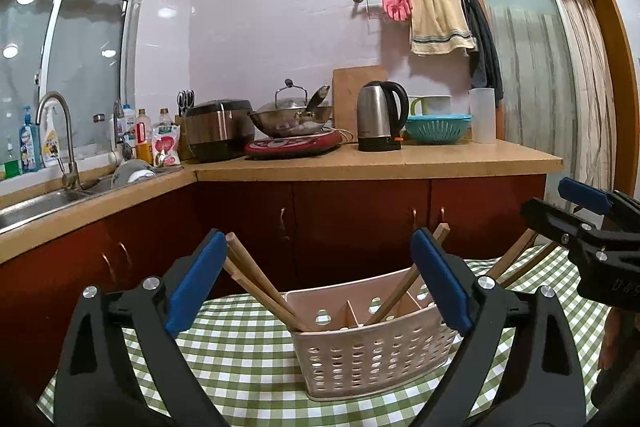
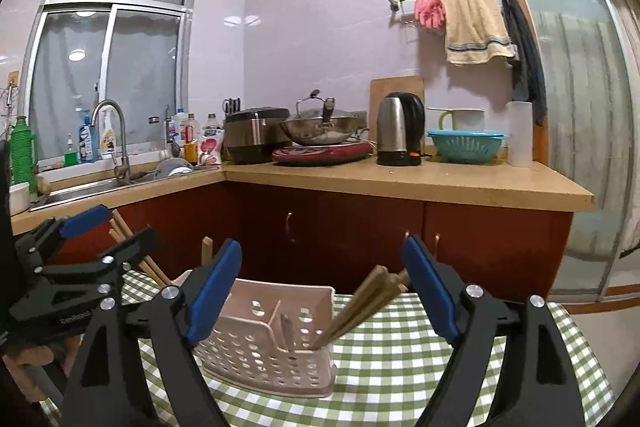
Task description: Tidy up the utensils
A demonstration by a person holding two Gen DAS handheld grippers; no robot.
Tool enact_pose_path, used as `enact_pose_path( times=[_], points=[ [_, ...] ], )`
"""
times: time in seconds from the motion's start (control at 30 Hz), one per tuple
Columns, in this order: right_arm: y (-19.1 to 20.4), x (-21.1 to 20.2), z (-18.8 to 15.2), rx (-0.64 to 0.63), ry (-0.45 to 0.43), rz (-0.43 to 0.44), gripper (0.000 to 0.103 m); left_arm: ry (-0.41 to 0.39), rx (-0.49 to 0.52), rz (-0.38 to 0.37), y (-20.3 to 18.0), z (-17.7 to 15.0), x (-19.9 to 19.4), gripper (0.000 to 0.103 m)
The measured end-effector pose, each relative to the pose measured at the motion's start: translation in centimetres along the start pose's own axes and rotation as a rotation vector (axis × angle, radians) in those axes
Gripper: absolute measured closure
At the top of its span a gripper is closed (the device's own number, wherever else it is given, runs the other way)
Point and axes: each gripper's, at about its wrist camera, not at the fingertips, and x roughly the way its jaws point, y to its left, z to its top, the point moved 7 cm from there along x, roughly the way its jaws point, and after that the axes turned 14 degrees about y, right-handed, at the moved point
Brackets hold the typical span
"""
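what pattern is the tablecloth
Green and white check tablecloth, best in the right wrist view.

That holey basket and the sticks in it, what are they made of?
The basket looks like moulded plastic, pale pinkish-beige with a slight sheen and evenly punched holes. The chopsticks look like bare wood or bamboo: matte tan with squared ends.

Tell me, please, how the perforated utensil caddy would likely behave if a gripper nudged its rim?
The caddy looks like thin perforated plastic, so probably light and easily slid on the checked cloth. Chopsticks lean outward above its rim, so it may tip toward them.
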Motion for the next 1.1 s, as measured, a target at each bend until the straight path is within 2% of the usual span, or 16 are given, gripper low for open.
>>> enact_pose_path(
  times=[0.3,0.57,0.87,1.1],
  points=[
    [-0.4,-1.6,-0.9,0.023,0.019,-0.044,0.018,-0.017,-0.002,0.054,-0.2,-0.3,-3.2,0.005],
    [-0.1,-3.9,-2.5,0.036,0.052,-0.075,0.018,0.035,-0.063,0.092,0.8,-2.0,-6.6,0.004],
    [0.4,-7.5,-4.1,0.036,0.090,-0.087,0.017,0.054,-0.099,0.122,1.3,-3.7,-12.0,0.004],
    [0.9,-11.8,-4.3,0.017,0.084,-0.104,0.017,0.022,-0.112,0.135,1.1,-4.2,-17.0,0.004]
  ],
)
